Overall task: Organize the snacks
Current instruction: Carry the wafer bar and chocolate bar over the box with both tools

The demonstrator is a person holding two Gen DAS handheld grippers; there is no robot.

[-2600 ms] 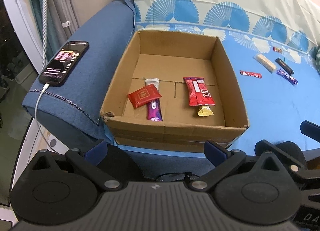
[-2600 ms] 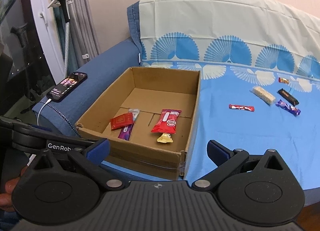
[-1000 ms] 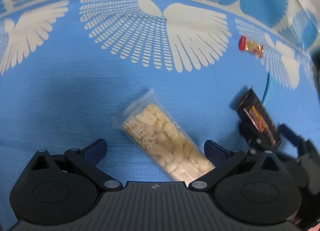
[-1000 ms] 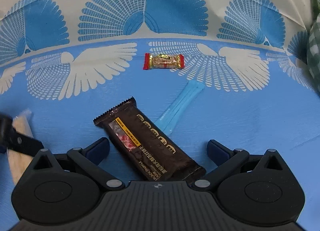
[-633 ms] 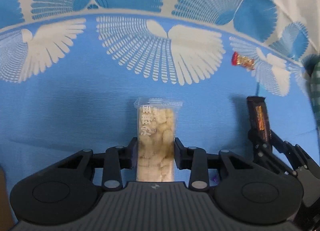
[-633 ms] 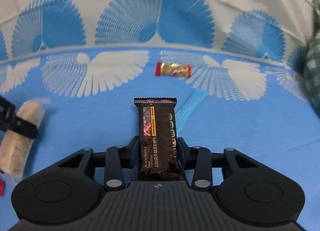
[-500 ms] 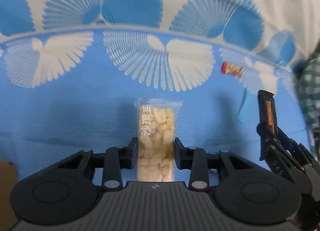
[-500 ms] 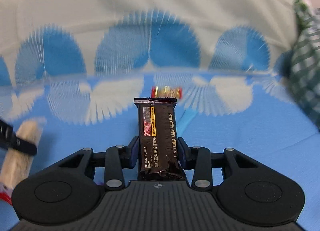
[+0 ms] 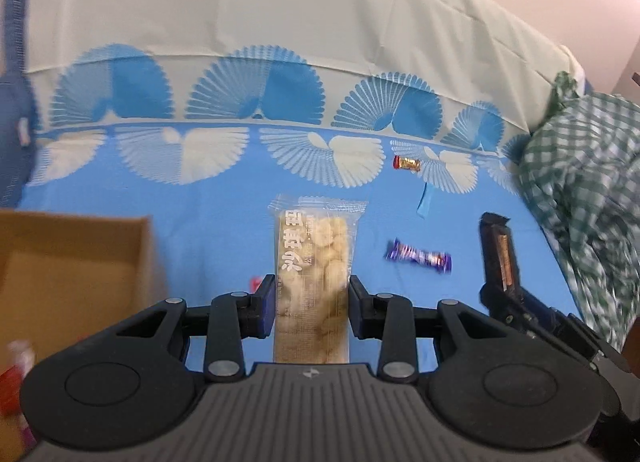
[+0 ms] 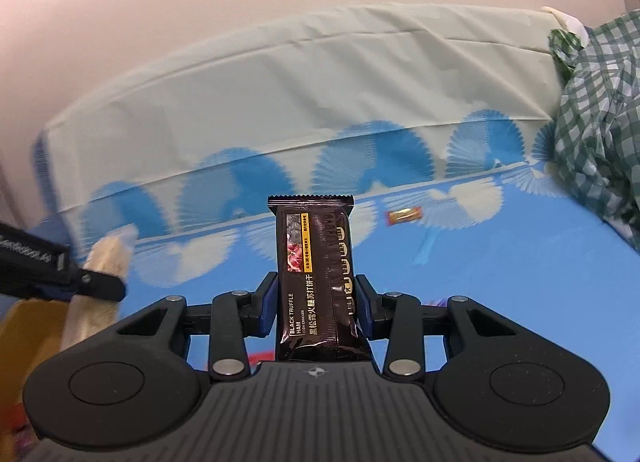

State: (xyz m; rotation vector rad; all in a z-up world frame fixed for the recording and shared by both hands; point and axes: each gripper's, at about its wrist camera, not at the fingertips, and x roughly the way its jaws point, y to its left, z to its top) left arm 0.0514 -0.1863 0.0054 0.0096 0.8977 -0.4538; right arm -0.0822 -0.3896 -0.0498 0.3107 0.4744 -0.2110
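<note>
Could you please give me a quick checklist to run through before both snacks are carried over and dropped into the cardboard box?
1. Left hand-held gripper clamped on the clear puffed-rice bar: ok.
2. Right hand-held gripper clamped on the black cracker pack: ok.
3. Both packs clear of the blue sofa cover: ok, they appear lifted.
4. Cardboard box in view with room: partly; only one blurred corner shows, so cannot tell.
5. The two grippers apart from each other: ok.
6. Snacks left behind, purple bar and red-gold candy: not ok, not yet boxed.
</note>
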